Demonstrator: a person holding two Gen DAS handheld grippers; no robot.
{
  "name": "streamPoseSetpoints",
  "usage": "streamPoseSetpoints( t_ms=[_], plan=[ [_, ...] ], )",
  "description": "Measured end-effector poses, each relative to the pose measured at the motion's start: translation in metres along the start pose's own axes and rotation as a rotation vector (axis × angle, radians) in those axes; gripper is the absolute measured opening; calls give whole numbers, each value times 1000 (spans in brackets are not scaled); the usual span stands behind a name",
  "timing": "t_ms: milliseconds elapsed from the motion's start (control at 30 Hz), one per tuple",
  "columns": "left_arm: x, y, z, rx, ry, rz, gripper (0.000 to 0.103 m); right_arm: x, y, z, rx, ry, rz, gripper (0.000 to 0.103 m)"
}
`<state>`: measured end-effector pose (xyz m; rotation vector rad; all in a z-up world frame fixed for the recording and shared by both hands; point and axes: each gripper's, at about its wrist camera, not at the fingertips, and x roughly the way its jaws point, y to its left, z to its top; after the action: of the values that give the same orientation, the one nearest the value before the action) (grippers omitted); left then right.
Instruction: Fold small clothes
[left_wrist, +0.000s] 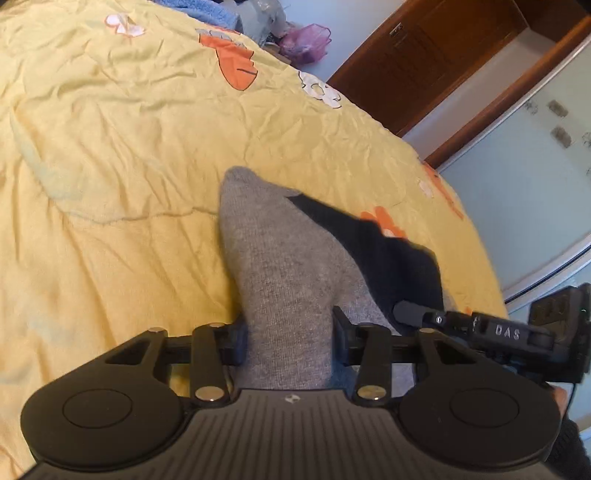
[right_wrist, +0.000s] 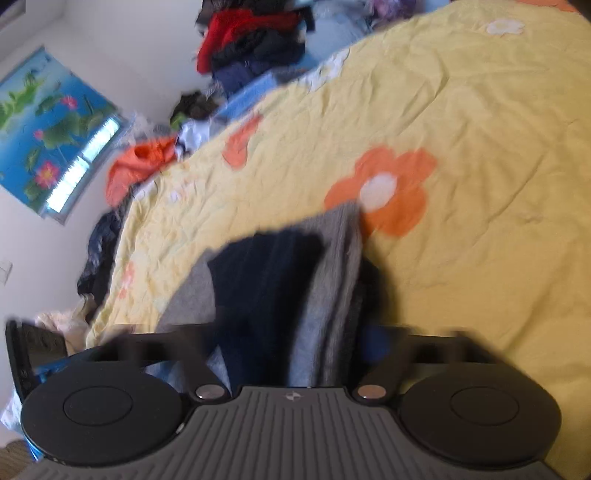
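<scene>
While clamped, both claws (left_wrist: 288, 332) (right_wrist: 291, 343), grey sock (left_wrist: 280, 258)

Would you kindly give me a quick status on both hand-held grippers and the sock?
Left hand-held gripper shut on grey sock. Right hand-held gripper shut on its other end. Sock over yellow bedspread. Nothing in the way.

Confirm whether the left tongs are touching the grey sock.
Touching: the left wrist view shows the left tongs closed on the grey sock, both fingers pressing its sides.
</scene>
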<state>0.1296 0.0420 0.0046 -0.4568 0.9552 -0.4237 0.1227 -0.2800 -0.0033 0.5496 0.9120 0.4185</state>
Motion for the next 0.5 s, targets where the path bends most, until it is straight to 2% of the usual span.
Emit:
streamPoseSetpoints(
  t_ms=[67,133,267,333,367,400,433,467,500],
  plan=[
    [-11,-10,2,82,-31,34,31,2,9,-2,-42,-20,-1,33],
    [-24,-16,8,150,-46,41,30,-3,17,-1,-47,-39,35,32],
    [-42,-9,30,195,-81,118,31,2,42,15,-60,-75,123,31],
    [-37,0,34,177,-67,172,38,16,47,24,-50,-69,131,33],
    [-34,5,33,164,-56,195,42,25,47,25,-59,-56,111,37],
    [-33,10,28,136,-41,216,56,34,48,25,-84,-42,61,41],
    [-40,16,19,102,-35,219,62,37,49,23,-100,-31,-10,48],
    [-48,17,8,86,-45,194,73,35,50,18,-106,-26,-49,51],
    [-59,17,-6,83,-59,166,81,25,49,12,-120,-27,-27,52]
  ],
)
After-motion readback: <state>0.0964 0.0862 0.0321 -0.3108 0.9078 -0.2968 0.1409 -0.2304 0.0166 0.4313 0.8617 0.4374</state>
